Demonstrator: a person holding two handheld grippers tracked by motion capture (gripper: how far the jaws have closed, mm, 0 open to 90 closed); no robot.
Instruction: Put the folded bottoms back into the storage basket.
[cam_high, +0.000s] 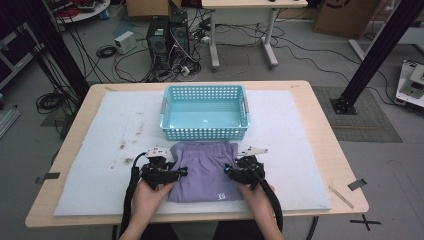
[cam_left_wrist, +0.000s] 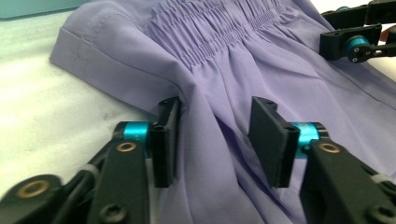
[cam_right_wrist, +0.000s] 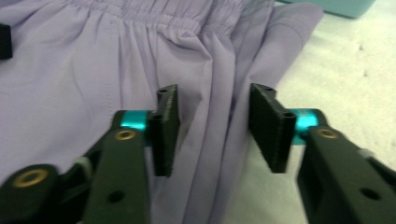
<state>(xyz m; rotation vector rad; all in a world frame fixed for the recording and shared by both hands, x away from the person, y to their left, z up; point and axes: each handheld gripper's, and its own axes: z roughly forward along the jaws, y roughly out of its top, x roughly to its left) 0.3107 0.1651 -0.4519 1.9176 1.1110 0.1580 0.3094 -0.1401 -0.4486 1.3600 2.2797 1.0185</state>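
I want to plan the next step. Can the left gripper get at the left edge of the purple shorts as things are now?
Probably yes. The left gripper already straddles a fold of the purple shorts at their left edge, jaws apart, nothing between it and the cloth.

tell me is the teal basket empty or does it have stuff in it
Empty. In the high view the teal basket shows only its bare floor, and the purple shorts lie outside it on the white mat, just in front.

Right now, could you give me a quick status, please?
Left gripper and right gripper: jaws open, astride bunched folds. Purple shorts flat before the basket. Nothing in the way.
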